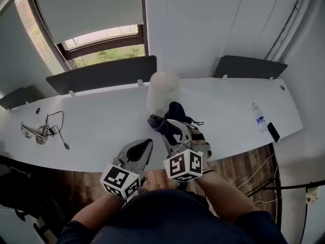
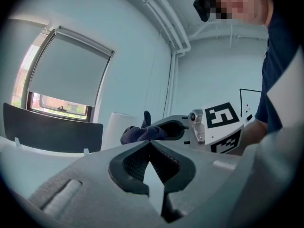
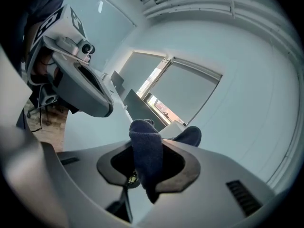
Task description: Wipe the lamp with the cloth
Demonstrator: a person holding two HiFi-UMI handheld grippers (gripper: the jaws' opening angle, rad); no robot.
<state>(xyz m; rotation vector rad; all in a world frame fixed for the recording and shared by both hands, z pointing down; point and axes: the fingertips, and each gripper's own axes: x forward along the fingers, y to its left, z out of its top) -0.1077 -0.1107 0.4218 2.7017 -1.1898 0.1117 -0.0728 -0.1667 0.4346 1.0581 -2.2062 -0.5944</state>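
Observation:
A white lamp [image 1: 163, 89] with a cylindrical shade stands on the white desk [image 1: 101, 126], near its back edge. My right gripper [image 1: 176, 129] is shut on a dark navy cloth [image 1: 169, 117], held just in front of the lamp's base. In the right gripper view the cloth [image 3: 146, 151] hangs pinched between the jaws. My left gripper [image 1: 143, 150] hovers over the desk's front edge, left of the right one, shut and holding nothing. In the left gripper view, beyond the left gripper [image 2: 151, 146], the cloth [image 2: 138, 134] and the lamp [image 2: 116, 127] show.
A water bottle [image 1: 259, 117] and a dark phone [image 1: 273, 131] lie at the desk's right end. A metal fitting with a black cable [image 1: 44, 131] sits at the left. Dark panels [image 1: 104, 73] line the back edge under a window [image 1: 101, 47].

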